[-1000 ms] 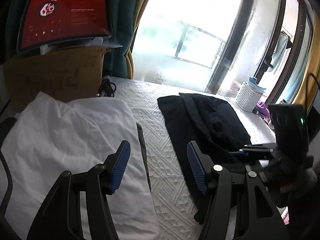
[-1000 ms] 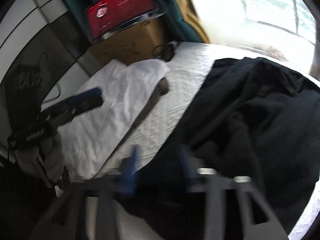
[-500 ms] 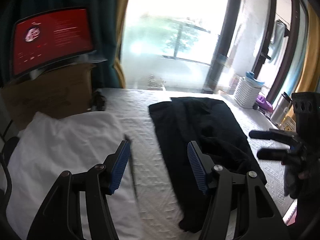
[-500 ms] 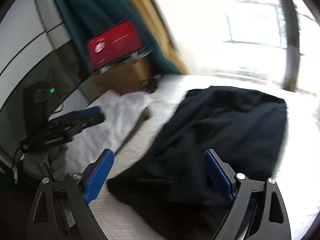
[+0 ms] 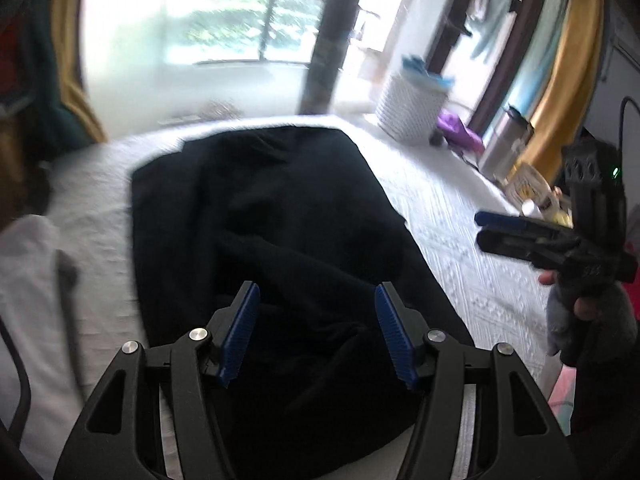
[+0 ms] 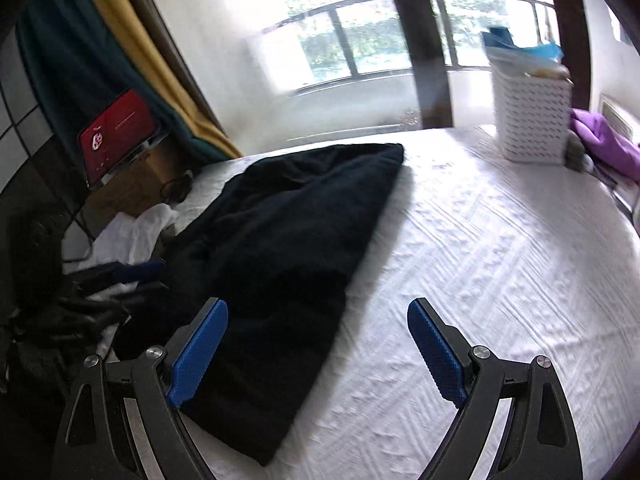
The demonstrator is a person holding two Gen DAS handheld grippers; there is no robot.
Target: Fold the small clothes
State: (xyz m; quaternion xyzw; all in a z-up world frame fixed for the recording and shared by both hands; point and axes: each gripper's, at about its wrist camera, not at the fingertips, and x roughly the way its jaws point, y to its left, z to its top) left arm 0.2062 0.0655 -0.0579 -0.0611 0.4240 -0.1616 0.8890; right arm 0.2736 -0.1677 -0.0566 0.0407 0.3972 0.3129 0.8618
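Currently: garment flat, both grippers empty

Bed [image 6: 500,280]: white, textured. Garment [image 6: 288,232]: black, rumpled, lying on bed. Right gripper [image 6: 318,350]: jaws wide apart after just opening, nothing between. Left gripper [image 5: 316,332]: jaws parted above garment, gripping nothing.

— What fills the far side of the room?
— A wide window [image 6: 360,40] pouring in bright daylight, split by a dark post [image 6: 416,40], with a yellow curtain [image 6: 132,40] at its left.
— And nearer?
— A bed under a white quilted cover [image 6: 480,260]; a white perforated basket [image 6: 532,116] stands at its far edge.
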